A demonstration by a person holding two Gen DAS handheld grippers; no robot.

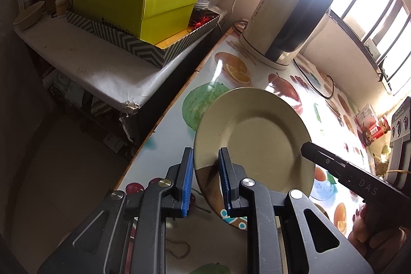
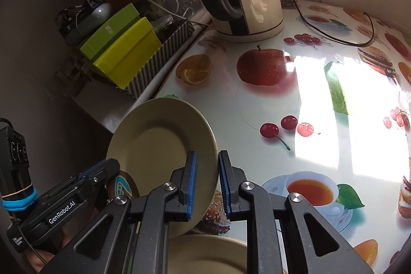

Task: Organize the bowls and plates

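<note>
A beige plate [image 1: 257, 140] hangs tilted above the fruit-print table [image 1: 164, 125], gripped on two sides. My left gripper [image 1: 205, 171] is shut on its near-left rim, the edge passing between the blue pads. The right gripper [image 1: 305, 147] reaches in from the right and meets the plate's far-right edge. In the right wrist view the same plate [image 2: 159, 145] has its rim pinched in my right gripper [image 2: 207, 171], and the left gripper [image 2: 113, 166] clamps the opposite rim. A second beige plate [image 2: 210, 253] lies below, partly hidden by the gripper. A patterned dish [image 1: 231, 220] shows under the held plate.
An electric kettle [image 1: 287, 17] stands at the back of the table, its black cord [image 1: 321, 89] trailing across the cloth. Green boxes [image 1: 133, 9] in a striped tray fill a lower shelf to the left. Snack packets [image 1: 372, 125] sit by the window wall.
</note>
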